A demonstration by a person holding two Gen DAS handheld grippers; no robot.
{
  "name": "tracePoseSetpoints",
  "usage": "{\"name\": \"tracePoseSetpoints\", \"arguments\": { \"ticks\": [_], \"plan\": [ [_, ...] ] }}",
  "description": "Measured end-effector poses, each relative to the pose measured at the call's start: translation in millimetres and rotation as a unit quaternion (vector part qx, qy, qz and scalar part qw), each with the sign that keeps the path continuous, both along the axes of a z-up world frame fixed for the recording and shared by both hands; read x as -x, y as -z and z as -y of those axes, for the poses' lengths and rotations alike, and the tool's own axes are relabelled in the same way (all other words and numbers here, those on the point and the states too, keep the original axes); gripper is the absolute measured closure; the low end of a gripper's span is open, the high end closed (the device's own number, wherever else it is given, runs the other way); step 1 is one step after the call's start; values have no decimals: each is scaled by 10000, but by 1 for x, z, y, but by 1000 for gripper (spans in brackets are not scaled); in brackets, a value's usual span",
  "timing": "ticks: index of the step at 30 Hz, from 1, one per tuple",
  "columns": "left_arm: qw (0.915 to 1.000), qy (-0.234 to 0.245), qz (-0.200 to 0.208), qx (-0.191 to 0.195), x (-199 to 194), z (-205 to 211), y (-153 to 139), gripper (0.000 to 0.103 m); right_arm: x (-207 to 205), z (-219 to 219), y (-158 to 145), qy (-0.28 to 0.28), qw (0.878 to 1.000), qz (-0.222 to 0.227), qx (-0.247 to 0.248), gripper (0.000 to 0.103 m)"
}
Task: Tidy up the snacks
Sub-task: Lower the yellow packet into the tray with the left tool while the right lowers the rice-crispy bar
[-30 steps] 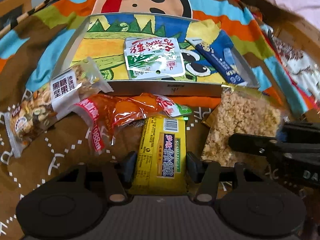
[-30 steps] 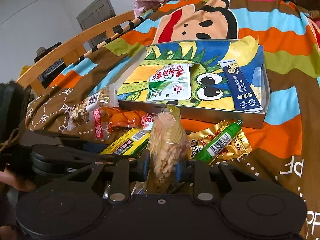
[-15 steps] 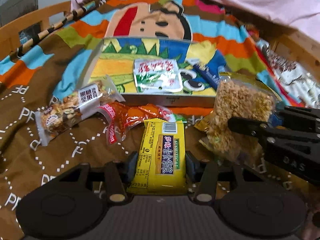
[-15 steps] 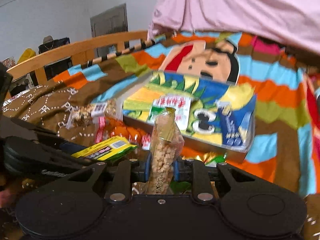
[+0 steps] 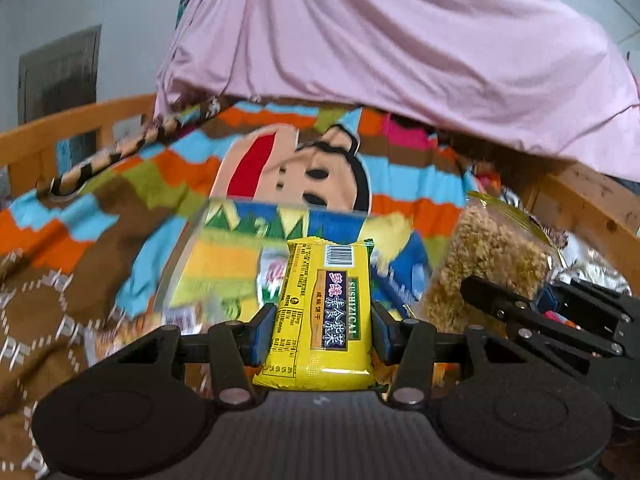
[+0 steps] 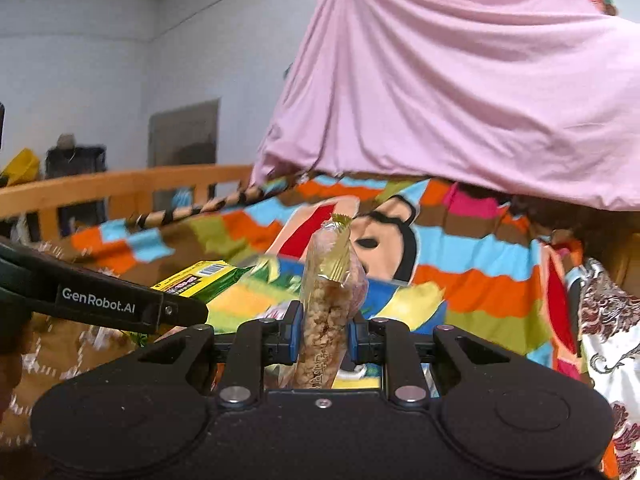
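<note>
Grippers both loaded: my left gripper (image 5: 319,330) clamps the flat yellow foil snack packet (image 5: 320,316) above the picture-lined tray (image 5: 224,264), my right gripper (image 6: 322,330) pinches the clear puffed-grain bar wrapper (image 6: 328,304) upright.

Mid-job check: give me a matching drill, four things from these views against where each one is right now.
1. yellow biscuit packet
2. clear bag of puffed grain
3. shallow metal tray with cartoon liner
4. pink sheet

a. draped above the striped blanket
b. clamped in left gripper
c. lying on the blanket
d. clamped in right gripper

Pairs: 1-b, 2-d, 3-c, 4-a
</note>
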State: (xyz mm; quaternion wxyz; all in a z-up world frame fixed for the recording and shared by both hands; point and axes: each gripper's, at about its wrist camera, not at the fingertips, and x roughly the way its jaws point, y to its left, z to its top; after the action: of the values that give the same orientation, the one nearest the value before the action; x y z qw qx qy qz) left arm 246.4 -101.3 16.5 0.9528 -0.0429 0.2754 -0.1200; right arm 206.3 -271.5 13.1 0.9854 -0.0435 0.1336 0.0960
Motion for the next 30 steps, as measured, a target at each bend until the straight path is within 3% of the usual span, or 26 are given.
{"name": "tracePoseSetpoints", "arguments": {
  "ticks": [9, 14, 19, 30],
  "plan": [
    [9997, -143, 187, 104, -60, 16, 4, 50, -47, 14, 11, 493, 9987, 108, -68, 80],
    [9997, -195, 75, 146, -91, 23, 19, 50, -88, 22, 43, 792, 9961, -384, 103, 80],
    [9998, -190, 28, 107, -117, 36, 35, 50, -119, 25, 57, 983, 9941, -467, -8, 80],
    [9991, -300, -266, -116, -169, 42, 69, 50, -152, 30, 75, 541, 9918, -940, -672, 79]
  ]
}}
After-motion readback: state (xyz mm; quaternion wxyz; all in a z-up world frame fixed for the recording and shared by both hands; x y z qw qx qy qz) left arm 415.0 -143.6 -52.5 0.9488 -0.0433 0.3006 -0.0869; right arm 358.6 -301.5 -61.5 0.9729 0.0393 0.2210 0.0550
